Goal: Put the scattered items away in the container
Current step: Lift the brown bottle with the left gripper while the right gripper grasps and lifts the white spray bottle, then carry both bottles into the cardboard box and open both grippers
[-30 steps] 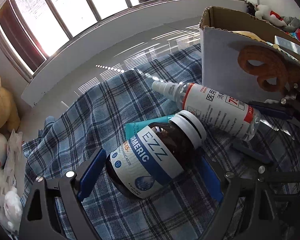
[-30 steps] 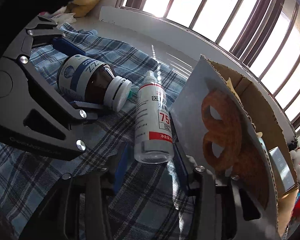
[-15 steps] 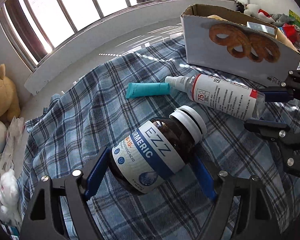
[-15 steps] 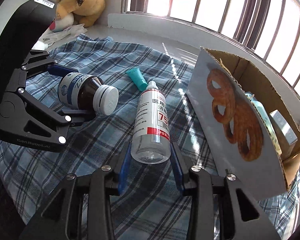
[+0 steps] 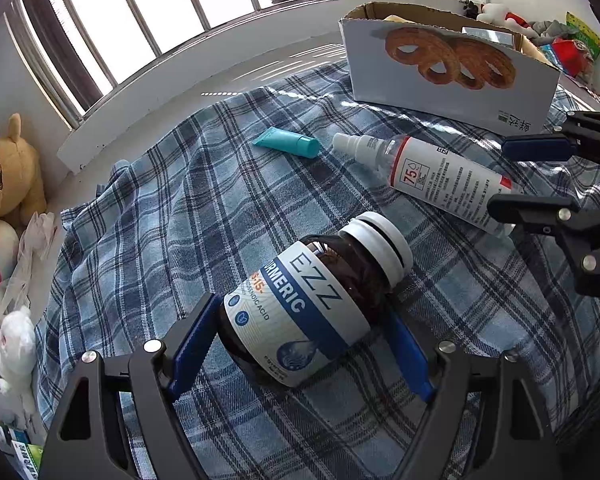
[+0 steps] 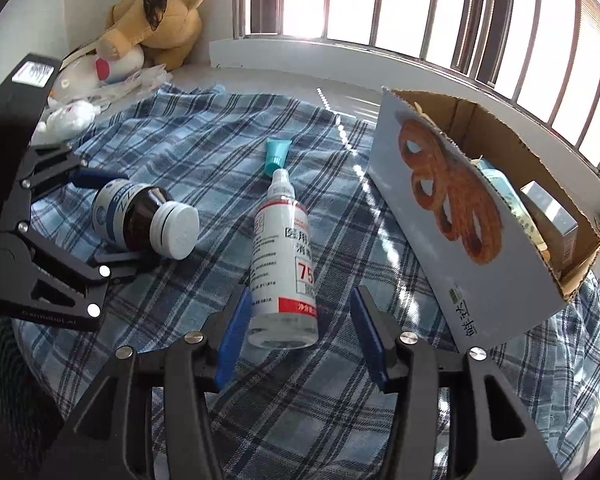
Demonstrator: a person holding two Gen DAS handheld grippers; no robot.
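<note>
An amber pill bottle (image 5: 296, 320) with a white cap and a blue-and-white label lies sideways between my left gripper's (image 5: 300, 312) blue pads, which are shut on it just above the plaid cloth. From the right wrist view the same bottle (image 6: 140, 216) sits in the left gripper (image 6: 112, 220). My right gripper (image 6: 300, 294) is opening. The base of a clear spray bottle (image 6: 280, 248) lies on the cloth between its pads, with a gap on the right side. A teal tube (image 6: 277, 154) rests beyond the sprayer tip. The cardboard box (image 6: 500, 300), printed with pastries, stands at the right.
A blue plaid cloth (image 5: 148, 216) covers the surface under everything. Plush toys (image 6: 156, 20) are piled in the far left corner by the wall. A white sill and a barred window run behind. The box holds several packets (image 6: 552, 208).
Both grippers have drawn back from the box. The left one brought the amber bottle with it, away from the teal tube. The right jaws have widened off the spray bottle.
</note>
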